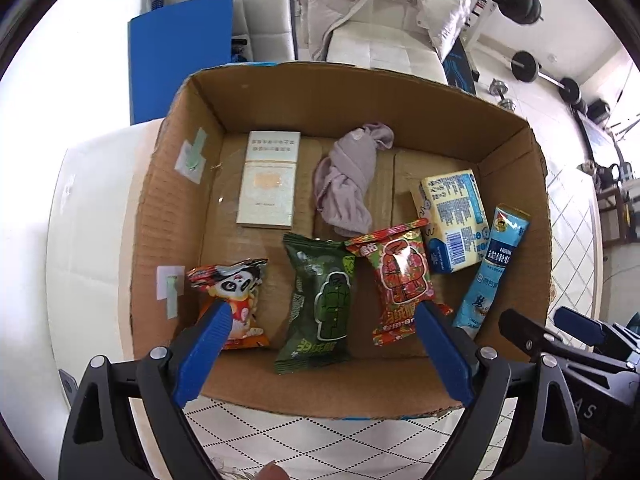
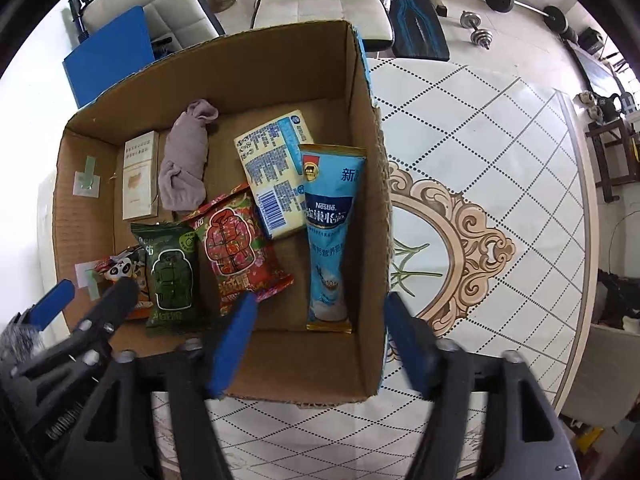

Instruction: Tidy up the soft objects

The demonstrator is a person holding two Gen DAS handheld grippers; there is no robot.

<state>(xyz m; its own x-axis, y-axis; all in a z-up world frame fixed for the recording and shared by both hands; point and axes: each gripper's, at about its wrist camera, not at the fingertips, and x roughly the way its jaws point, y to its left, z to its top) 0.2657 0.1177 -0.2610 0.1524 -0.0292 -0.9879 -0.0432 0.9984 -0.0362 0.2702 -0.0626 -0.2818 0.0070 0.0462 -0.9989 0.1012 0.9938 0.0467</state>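
Observation:
An open cardboard box (image 1: 176, 208) (image 2: 362, 152) holds a panda snack packet (image 1: 234, 300) (image 2: 120, 268), a green packet (image 1: 320, 304) (image 2: 170, 276), a red packet (image 1: 400, 280) (image 2: 236, 244), a blue Nestle pouch (image 1: 494, 268) (image 2: 328, 224), a yellow-blue carton (image 1: 454, 220) (image 2: 276, 168), a lilac knotted cloth (image 1: 350, 176) (image 2: 186, 160) and a pale flat box (image 1: 270, 178) (image 2: 138, 176). My left gripper (image 1: 324, 316) is open and empty above the box's near side. My right gripper (image 2: 320, 308) is open and empty over the box's near right wall.
The box stands on a patterned white table (image 2: 480, 160). A white chair with a puffy jacket (image 1: 380, 4) stands behind it, with a blue board (image 1: 180, 56) at the left. Barbells and dumbbells (image 2: 520, 4) lie on the floor at the far right.

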